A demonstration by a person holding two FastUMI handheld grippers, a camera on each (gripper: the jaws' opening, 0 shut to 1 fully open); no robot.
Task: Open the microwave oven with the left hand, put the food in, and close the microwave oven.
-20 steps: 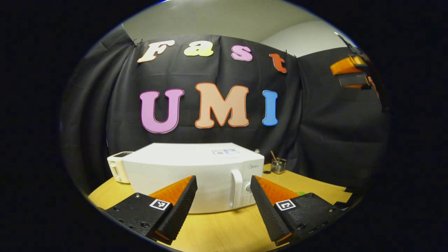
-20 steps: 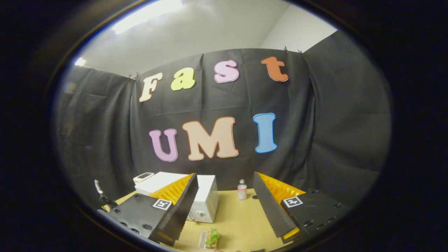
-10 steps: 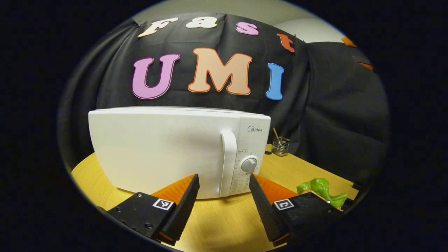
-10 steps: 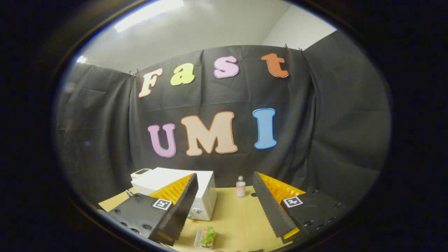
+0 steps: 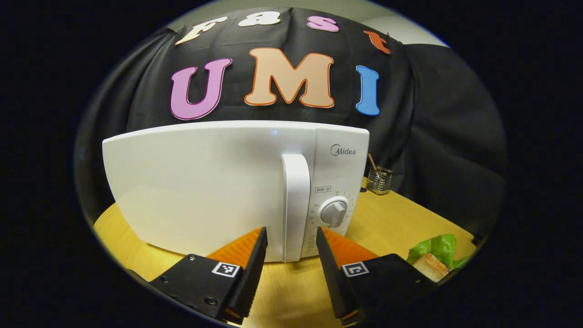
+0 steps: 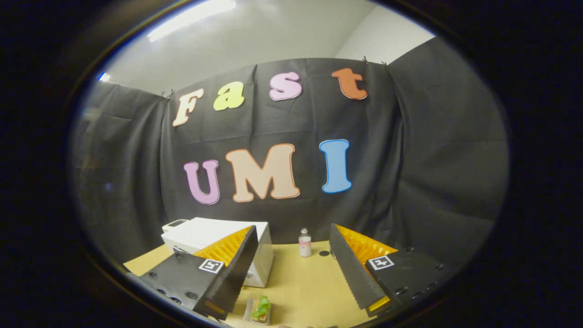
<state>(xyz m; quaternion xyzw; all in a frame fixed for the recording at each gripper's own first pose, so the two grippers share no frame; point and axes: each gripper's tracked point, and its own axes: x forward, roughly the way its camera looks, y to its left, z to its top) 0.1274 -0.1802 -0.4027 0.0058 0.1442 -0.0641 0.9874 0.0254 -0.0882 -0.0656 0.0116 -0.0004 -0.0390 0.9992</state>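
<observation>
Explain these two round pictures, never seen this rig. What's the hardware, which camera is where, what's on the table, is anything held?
A person holds a two-finger gripper in each hand; a fisheye camera rides on each one. In the left gripper view, the left gripper is open, its fingers either side of the door handle of a white microwave, door shut. In the right gripper view, the right gripper is open, holding nothing, raised above the table. On the table: the microwave, a sandwich with lettuce, a small bottle and a glass holder.
</observation>
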